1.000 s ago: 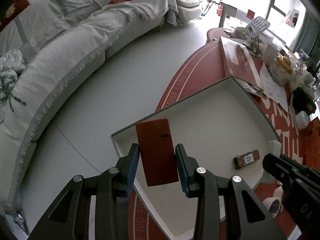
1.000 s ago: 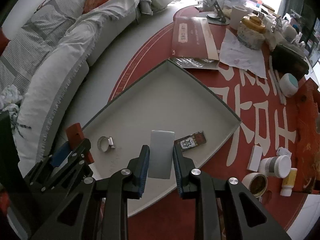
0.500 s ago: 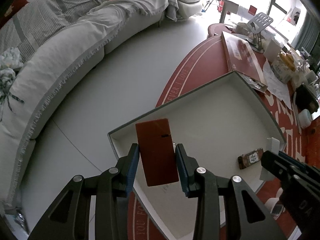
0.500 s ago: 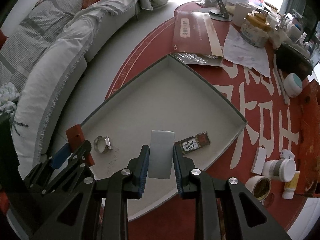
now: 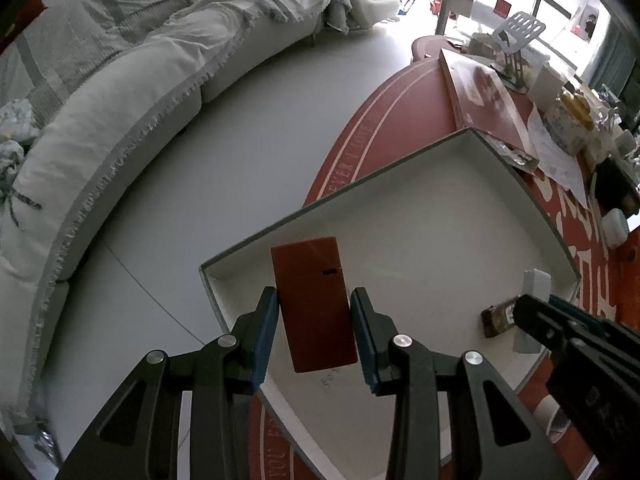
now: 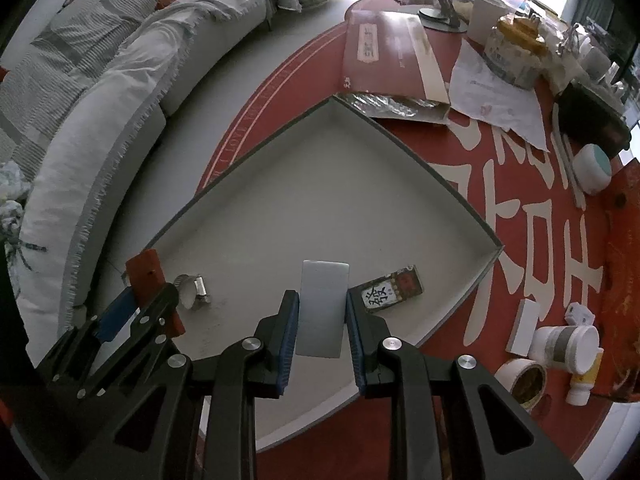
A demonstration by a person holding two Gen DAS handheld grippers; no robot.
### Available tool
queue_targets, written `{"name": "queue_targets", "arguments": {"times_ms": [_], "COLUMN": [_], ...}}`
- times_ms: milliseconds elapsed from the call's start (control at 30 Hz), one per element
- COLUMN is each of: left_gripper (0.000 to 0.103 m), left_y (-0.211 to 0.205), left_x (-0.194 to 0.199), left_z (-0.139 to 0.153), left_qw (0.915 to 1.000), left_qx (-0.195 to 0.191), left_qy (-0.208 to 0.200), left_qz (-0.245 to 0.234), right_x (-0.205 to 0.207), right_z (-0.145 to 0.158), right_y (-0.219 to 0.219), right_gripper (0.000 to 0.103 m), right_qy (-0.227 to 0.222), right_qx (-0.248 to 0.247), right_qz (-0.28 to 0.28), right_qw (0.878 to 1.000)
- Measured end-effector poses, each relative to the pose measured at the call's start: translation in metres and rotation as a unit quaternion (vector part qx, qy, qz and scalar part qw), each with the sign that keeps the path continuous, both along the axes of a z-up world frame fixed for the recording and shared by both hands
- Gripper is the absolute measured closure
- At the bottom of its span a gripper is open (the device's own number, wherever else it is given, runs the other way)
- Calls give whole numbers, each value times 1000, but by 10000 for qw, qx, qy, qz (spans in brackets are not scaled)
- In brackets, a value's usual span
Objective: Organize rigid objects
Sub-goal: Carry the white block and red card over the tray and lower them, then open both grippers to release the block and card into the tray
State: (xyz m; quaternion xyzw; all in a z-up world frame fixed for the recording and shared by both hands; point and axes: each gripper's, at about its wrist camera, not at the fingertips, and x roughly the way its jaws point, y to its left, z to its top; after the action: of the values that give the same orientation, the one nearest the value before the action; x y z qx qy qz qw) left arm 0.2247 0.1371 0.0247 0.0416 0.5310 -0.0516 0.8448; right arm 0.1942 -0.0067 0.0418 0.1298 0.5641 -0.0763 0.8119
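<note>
My left gripper point(image 5: 314, 304) is shut on a red flat box point(image 5: 312, 300), held above the near left corner of a wide grey tray point(image 5: 400, 168). My right gripper point(image 6: 322, 304) is shut on a white flat block point(image 6: 323, 308), held over the tray's point(image 6: 416, 152) near side. In the tray lie a small brown matchbox with a Chinese character point(image 6: 392, 289) and a metal hose clamp point(image 6: 192, 291). The left gripper and its red box point(image 6: 146, 276) show at the left of the right wrist view. The right gripper's black body point(image 5: 580, 344) shows at the right of the left wrist view.
The tray sits on a round red table point(image 6: 528, 216) with white lettering. Right of the tray stand a white block point(image 6: 522, 326), jars point(image 6: 564, 346) and a tape roll point(image 6: 524, 382). A flat red package point(image 6: 384, 52), papers and clutter lie beyond. A white sofa point(image 5: 120, 112) curves at left.
Both grippers have kept their holds and drifted slightly forward and left over the tray, so the tray and table have slid a little down and right in both views.
</note>
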Motion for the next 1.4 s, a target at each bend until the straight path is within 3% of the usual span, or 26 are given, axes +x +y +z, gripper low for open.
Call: {"name": "queue_targets", "arguments": {"times_ms": [167, 233, 267, 333, 367, 400, 433, 467, 600, 733, 933, 1067, 1200, 1400], "left_gripper": [62, 47, 26, 22, 21, 15, 10, 0, 0, 0, 0, 0, 0, 0], "left_y": [-5, -7, -9, -9, -6, -2, 1, 4, 5, 0, -37, -84, -126, -176], "left_x": [5, 4, 3, 3, 4, 6, 7, 7, -5, -28, -94, -145, -181, -209], "left_z": [-10, -10, -10, -8, -7, -6, -5, -4, 8, 22, 35, 24, 9, -4], "left_qw": [9999, 9999, 9997, 9995, 9994, 9996, 9998, 9999, 9995, 9987, 9872, 9722, 9623, 9546], "left_qx": [-31, -27, -29, 192, 199, 137, 34, -34, 25, -145, -312, -21, 89, 438], "left_qy": [60, -27, -58, -228, -268, -246, -190, -143, -291, -218, -10, 205, 391, 57], "left_qz": [-112, -160, -219, -129, -104, -61, -27, -5, -94, -440, -1566, -2334, -2690, -2946], "right_x": [8, 13, 15, 17, 16, 14, 11, 6, -13, -42, -122, -194, -255, -320], "right_z": [-13, -18, -21, -26, -27, -27, -26, -23, -10, 2, 11, -9, -34, -67], "right_y": [-1, -1, 0, -1, -4, -9, -12, -17, -30, -35, -61, -99, -124, -145], "right_gripper": [78, 78, 78, 72, 52, 40, 18, 11, 11, 11, 11, 11, 11, 11], "right_qy": [131, 183, 229, 322, 367, 371, 330, 184, -56, -116, -246, -18, 200, 249], "right_qx": [-85, -123, -108, -121, -258, -389, -454, -456, -97, -67, -6, 237, 467, 928], "right_qz": [-6, 22, 70, 96, 6, -123, -217, -327, -384, -516, -1208, -2049, -2591, -3141], "right_qw": [9999, 9998, 9997, 9994, 9990, 9985, 9982, 9983, 9992, 9986, 9924, 9785, 9645, 9445]}}
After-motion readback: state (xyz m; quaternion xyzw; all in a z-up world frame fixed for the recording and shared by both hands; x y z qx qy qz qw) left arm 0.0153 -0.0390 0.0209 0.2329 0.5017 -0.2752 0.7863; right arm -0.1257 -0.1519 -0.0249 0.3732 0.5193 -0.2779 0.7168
